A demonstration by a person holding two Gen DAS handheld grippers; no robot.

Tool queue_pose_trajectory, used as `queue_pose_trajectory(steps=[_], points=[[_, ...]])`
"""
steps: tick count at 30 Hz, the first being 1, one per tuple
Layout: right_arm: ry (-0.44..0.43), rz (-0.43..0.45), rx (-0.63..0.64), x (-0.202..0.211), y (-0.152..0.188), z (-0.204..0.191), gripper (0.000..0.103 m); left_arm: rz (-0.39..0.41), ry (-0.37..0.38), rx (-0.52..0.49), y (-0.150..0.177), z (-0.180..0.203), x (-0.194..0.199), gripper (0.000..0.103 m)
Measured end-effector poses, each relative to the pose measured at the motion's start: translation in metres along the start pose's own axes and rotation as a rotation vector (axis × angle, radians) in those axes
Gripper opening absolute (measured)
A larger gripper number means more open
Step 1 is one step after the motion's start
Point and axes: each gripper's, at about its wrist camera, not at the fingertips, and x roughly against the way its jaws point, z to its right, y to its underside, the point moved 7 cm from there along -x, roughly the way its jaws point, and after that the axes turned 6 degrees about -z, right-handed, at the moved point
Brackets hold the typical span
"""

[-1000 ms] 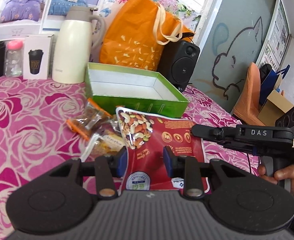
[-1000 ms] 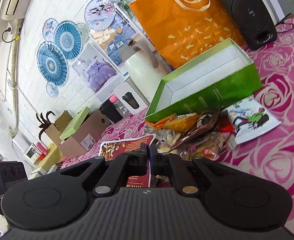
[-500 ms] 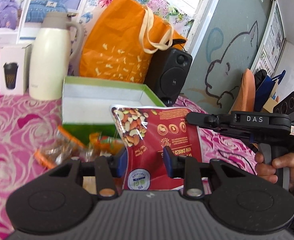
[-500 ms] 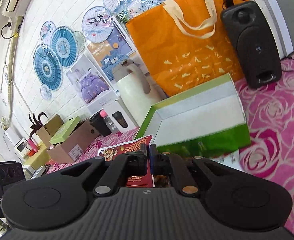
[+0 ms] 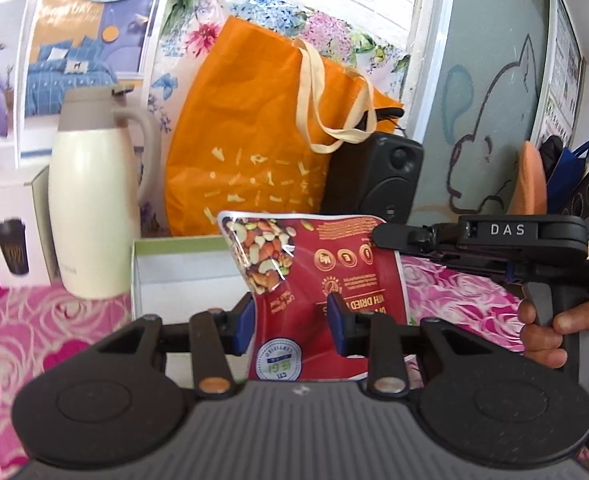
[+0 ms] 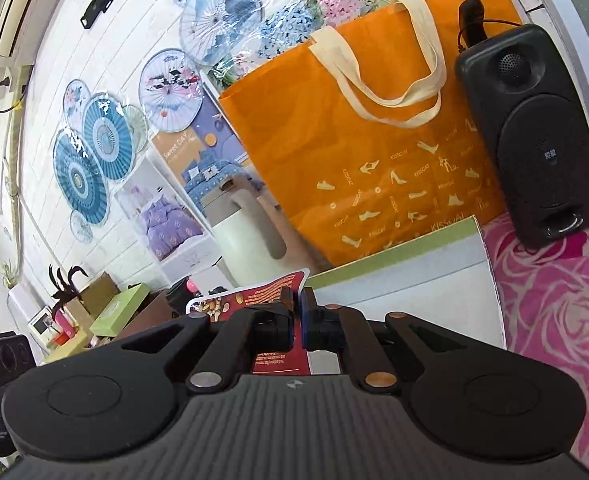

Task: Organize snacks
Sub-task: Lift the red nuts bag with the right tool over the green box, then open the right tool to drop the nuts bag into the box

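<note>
Red foil nut pouch [image 5: 318, 280] hangs just before the green box [image 5: 174, 268] (our likely drop spot) because our right gripper [image 6: 297, 316] pinches its corner shut, while our left gripper [image 5: 290, 316] waits parted, holding nothing.

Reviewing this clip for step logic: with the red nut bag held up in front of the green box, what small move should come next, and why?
Probably carry the nut bag forward over the green box and lower it; the right gripper pinches its edge, the left gripper is open around it.
</note>
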Motion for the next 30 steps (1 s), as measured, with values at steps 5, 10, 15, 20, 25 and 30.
queue_pose_trajectory(steps=[5, 10, 15, 20, 25, 30], points=[[0.014, 0.028, -0.018, -0.017, -0.013, 0.016, 0.009, 0.012, 0.01, 0.037, -0.014, -0.014, -0.028, 0.03], [0.015, 0.024, -0.015, -0.03, -0.018, 0.026, 0.009, 0.014, 0.001, 0.053, -0.013, -0.022, -0.048, 0.031], [0.026, 0.004, -0.008, -0.045, -0.015, 0.036, 0.009, -0.011, -0.052, 0.047, -0.007, -0.029, -0.069, 0.032], [0.024, -0.003, -0.075, -0.064, -0.002, 0.056, 0.009, -0.046, -0.113, 0.067, -0.002, -0.038, -0.089, 0.032], [0.031, -0.02, -0.107, -0.075, 0.003, 0.068, 0.009, -0.075, -0.118, 0.068, 0.005, -0.045, -0.103, 0.032], [0.043, -0.058, -0.143, -0.083, 0.01, 0.082, 0.011, -0.114, -0.103, 0.094, 0.015, -0.053, -0.115, 0.035]])
